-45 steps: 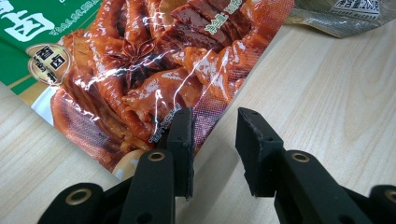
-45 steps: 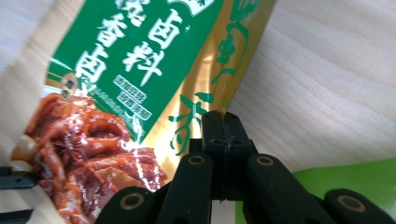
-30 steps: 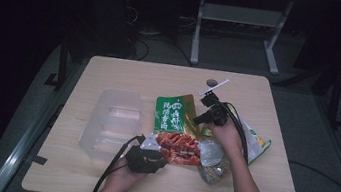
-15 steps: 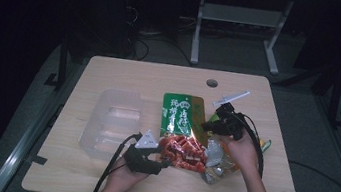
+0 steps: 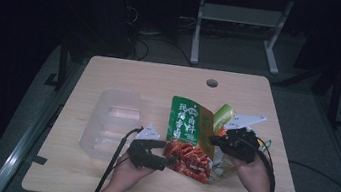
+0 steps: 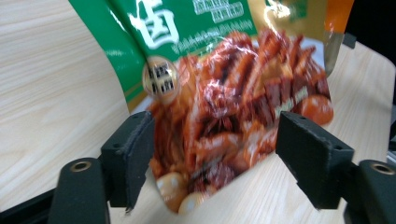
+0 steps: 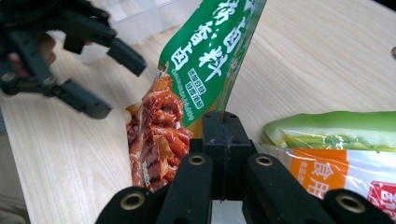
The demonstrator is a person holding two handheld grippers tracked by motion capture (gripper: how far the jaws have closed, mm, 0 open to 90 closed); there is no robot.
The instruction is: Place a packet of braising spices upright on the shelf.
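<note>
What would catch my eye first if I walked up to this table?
Probably the green and red snack bag at the middle of the table, pinched at its edge by the shut right gripper. The left gripper has just been opening, its jaws now apart on either side of the bag's lower end. A clear plastic tray lies to the left.

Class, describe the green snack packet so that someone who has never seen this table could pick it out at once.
On the wooden table, look right of the clear plastic tray. The green snack packet stands between the two grippers. Unlike the orange-and-white packet beside it, it has white lettering above a picture of red-brown food.
</note>
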